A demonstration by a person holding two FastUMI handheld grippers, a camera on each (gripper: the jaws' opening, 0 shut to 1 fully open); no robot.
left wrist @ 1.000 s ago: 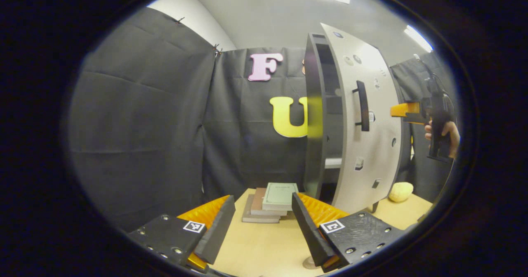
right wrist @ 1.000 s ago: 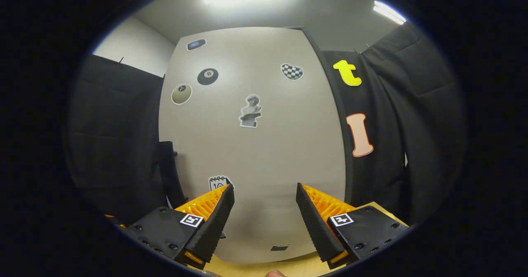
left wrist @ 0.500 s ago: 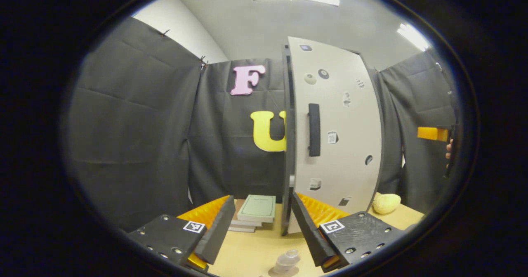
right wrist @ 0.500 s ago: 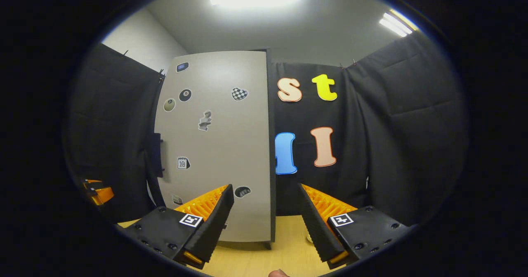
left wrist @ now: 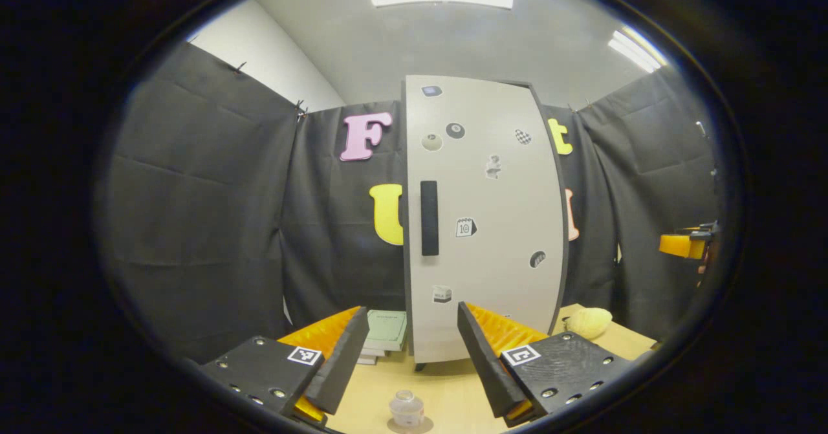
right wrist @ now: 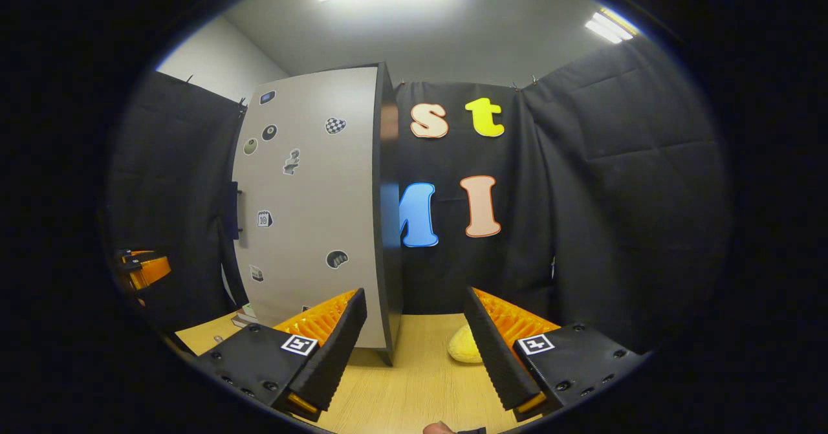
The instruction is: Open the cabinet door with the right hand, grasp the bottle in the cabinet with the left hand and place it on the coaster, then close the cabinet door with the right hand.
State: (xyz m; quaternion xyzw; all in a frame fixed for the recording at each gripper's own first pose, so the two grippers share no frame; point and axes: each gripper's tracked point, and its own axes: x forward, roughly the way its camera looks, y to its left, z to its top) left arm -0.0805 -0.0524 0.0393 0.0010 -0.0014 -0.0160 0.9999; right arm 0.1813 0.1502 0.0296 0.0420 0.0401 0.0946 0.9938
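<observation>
The cabinet door [left wrist: 482, 227] lies flush against the cabinet in the left gripper view, its dark handle [left wrist: 429, 218] upright near the left edge and stickers scattered over the pale face. The bottle [left wrist: 406, 409] stands upright on the coaster [left wrist: 409, 426] on the bench [left wrist: 446, 389], at the bottom of that view, between and just in front of the left gripper [left wrist: 409, 350] fingers. Those fingers are spread apart and hold nothing. The right gripper [right wrist: 416, 347] is likewise spread and empty; its view shows the door [right wrist: 304, 201] from the hinge side, apart from the fingers, with a yellow rounded object [right wrist: 464, 346] on the bench just beyond them. A stack of books [left wrist: 383, 334] sits left of the cabinet foot.

Judging from this layout, the closing step looks finished: bottle placed, door shut, neither gripper touching anything. What remains seems only to draw both grippers clear, keeping the left one from knocking the small bottle, which sits close below its fingers and would tip easily
</observation>
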